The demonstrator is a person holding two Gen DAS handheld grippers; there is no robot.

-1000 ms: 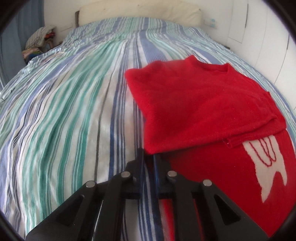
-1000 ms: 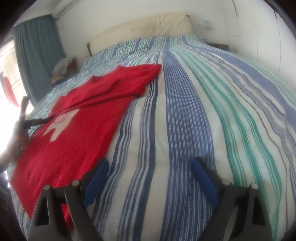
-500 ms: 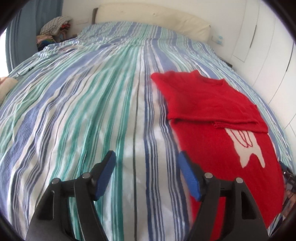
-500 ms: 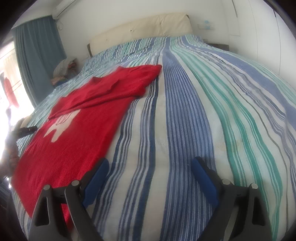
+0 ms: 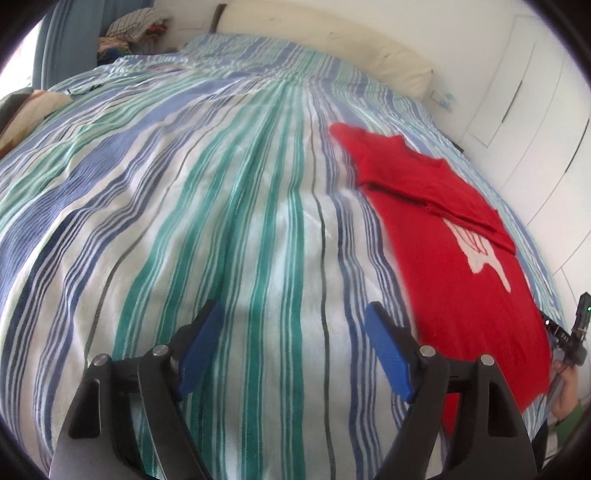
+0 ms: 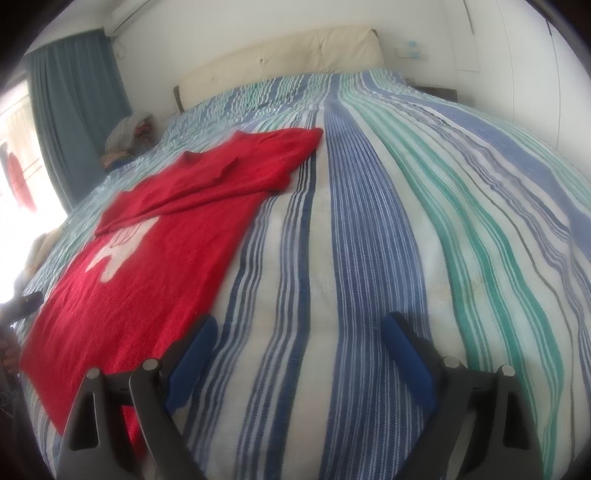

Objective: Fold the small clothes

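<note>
Garment: a red knitted sweater [image 5: 454,258] with a white figure on the front lies flat on the bed, between the two tools; one sleeve is already folded across the chest.
Long axis: from the near hem to the far collar, along the stripes of the cover.
Direction from tools: in the left wrist view it lies to the right of the left gripper [image 5: 295,347]; in the right wrist view it lies to the left of the right gripper [image 6: 299,350].
Nearer hand: I judge both about equally near to the hem corners.
Left gripper: jaws have just been opening, spread wide, nothing between them.
Right gripper: jaws spread wide, empty, over bare cover.
Surface: soft striped bed cover [image 5: 221,221], blue, green and white.
Room: cream headboard [image 6: 280,66], blue curtain [image 6: 74,103], white wardrobe doors [image 5: 524,110], pile of clothes [image 5: 129,33] at the far left.
</note>
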